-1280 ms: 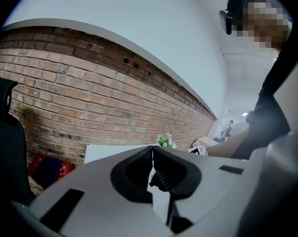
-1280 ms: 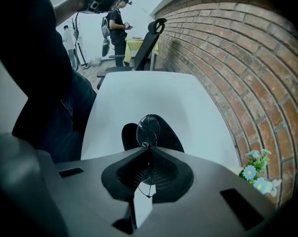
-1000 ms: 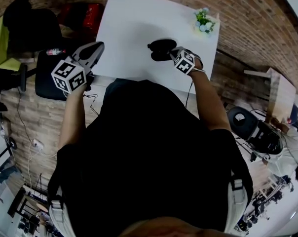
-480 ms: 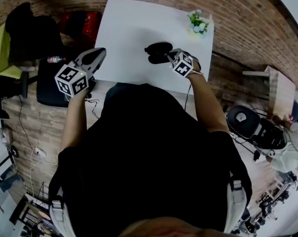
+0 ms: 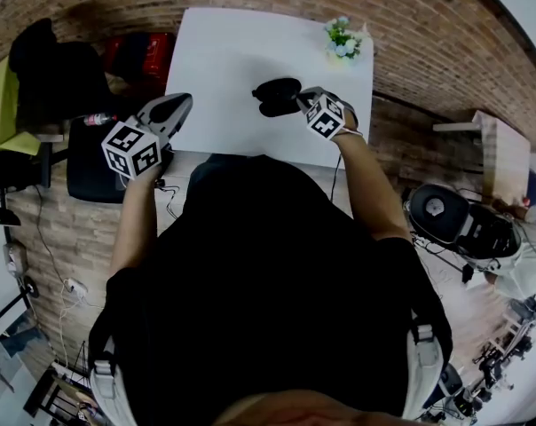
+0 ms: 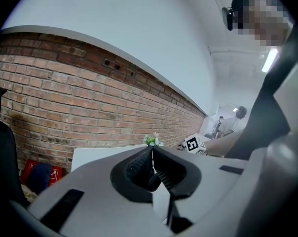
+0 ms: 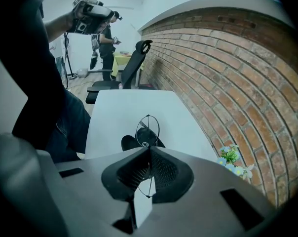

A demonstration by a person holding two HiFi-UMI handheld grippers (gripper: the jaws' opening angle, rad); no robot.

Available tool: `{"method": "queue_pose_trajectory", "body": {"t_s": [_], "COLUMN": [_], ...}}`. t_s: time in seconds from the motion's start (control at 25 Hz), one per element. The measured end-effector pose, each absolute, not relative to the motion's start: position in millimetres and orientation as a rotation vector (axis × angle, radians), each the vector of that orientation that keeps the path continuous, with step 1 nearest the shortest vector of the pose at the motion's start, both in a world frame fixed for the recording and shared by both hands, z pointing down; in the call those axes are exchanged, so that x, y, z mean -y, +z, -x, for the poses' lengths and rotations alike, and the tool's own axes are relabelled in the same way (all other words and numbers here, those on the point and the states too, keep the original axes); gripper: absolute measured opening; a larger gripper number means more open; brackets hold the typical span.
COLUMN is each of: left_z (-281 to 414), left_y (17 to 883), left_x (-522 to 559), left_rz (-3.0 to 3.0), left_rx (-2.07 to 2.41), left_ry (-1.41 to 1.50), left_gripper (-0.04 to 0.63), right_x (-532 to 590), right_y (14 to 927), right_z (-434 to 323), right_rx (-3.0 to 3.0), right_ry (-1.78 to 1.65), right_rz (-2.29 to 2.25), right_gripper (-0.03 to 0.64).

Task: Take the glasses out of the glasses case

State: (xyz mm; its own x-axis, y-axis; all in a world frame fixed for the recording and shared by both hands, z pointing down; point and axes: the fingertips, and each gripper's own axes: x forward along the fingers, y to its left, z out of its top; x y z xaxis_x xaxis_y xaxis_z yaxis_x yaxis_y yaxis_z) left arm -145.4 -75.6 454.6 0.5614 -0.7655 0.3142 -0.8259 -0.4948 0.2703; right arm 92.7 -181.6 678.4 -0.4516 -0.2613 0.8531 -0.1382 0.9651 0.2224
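Observation:
The black glasses case (image 5: pixel 272 96) lies open on the white table (image 5: pixel 224 51), toward its near right side. My right gripper (image 5: pixel 297 99) hangs just over the case, pointing steeply down. In the right gripper view it (image 7: pixel 149 149) is shut on the thin wire-framed glasses (image 7: pixel 148 127). One round rim sticks out past the tips and the other shows between the pads, with the case (image 7: pixel 131 142) below on the table. My left gripper (image 5: pixel 175 105) is held in the air off the table's left edge. Its jaws (image 6: pixel 152 149) are shut with nothing in them.
A small pot of flowers (image 5: pixel 342 41) stands at the table's far right corner by the brick wall. A black office chair (image 5: pixel 55 51) and a red object (image 5: pixel 139 51) sit left of the table. A person (image 7: pixel 107 38) stands far off in the room.
My right gripper has risen a little over the case with the glasses in its jaws. My left gripper has drifted slightly nearer the table's edge.

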Motion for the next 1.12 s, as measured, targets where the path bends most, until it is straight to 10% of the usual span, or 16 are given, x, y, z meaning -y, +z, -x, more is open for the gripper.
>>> {"method": "queue_pose_trajectory", "body": {"t_s": [1.12], "left_z": [77.0], "left_y": [438.0], "left_x": [61.9], "left_rz": [-2.496], "left_rx": [1.214], "left_ry": [0.264], "left_gripper": [0.011], "right_x": [159.9], "right_y": [592.5], "right_z": [-127.6], "right_rx": [2.216], "right_ry": [-0.159], "right_rz": [-0.436], "right_gripper": [0.023]}}
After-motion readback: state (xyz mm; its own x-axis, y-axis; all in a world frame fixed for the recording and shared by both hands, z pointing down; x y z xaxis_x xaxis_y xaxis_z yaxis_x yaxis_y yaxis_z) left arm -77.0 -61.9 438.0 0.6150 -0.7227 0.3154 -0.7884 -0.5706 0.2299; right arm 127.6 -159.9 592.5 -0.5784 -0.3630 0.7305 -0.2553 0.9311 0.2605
